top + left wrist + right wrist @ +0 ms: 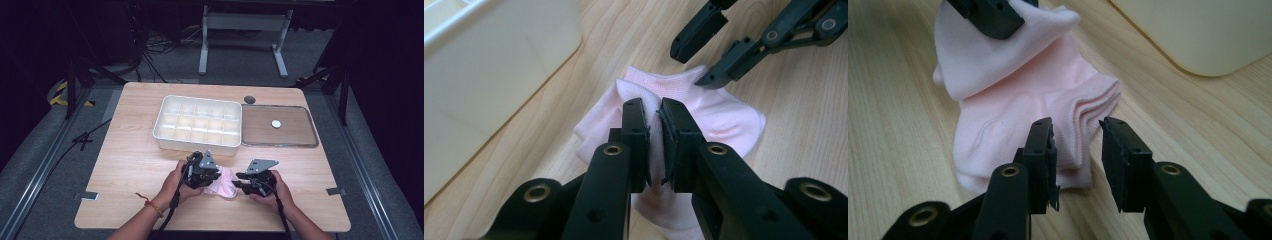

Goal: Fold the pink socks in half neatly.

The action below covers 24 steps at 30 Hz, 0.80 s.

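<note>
While the left gripper point(653, 120) pinches a folded pale-pink cotton sock point(724, 117) near the wooden table's point(135, 165) front edge, the right gripper point(1075, 132) hangs parted beside it.

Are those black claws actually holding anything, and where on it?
The left gripper pinches a raised fold in the pink sock. The right gripper is open at the sock's edge, holding nothing.
</note>
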### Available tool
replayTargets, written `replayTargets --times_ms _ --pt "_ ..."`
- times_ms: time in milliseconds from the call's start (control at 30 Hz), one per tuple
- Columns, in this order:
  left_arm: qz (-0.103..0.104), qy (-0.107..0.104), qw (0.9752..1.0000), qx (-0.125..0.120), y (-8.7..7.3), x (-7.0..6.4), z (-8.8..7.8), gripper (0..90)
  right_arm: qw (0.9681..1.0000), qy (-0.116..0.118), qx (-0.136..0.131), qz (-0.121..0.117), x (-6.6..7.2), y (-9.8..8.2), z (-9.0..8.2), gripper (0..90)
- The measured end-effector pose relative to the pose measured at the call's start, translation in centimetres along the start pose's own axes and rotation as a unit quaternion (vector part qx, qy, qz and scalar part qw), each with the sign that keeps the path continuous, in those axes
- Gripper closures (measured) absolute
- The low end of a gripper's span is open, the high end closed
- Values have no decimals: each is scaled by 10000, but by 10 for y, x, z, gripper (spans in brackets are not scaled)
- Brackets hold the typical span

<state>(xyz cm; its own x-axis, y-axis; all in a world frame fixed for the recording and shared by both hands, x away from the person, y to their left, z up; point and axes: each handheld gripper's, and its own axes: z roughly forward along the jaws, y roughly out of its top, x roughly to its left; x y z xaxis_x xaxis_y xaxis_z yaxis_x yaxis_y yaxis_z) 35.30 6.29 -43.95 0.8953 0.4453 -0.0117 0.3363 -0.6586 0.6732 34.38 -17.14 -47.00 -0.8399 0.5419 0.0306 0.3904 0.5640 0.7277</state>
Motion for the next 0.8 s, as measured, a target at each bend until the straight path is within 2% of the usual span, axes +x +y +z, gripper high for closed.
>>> replayTargets --times_ms 100,200,433,567,800 --pt "12 -17 10000 5 1 -2 3 813 10000 55 66 26 -2 -1 2 698" --pt "6 -35 10000 24 2 -4 6 810 9999 54 85 -53 -1 -1 4 710" --pt "-5 -62 10000 29 2 -8 12 776 9999 83 87 -28 -1 -1 5 711" --pt "-15 -10 9999 150 2 -9 17 775 9999 79 99 -50 0 -1 5 720" --pt "-60 1 9998 199 2 -10 24 770 9999 71 89 -80 0 -1 5 722"
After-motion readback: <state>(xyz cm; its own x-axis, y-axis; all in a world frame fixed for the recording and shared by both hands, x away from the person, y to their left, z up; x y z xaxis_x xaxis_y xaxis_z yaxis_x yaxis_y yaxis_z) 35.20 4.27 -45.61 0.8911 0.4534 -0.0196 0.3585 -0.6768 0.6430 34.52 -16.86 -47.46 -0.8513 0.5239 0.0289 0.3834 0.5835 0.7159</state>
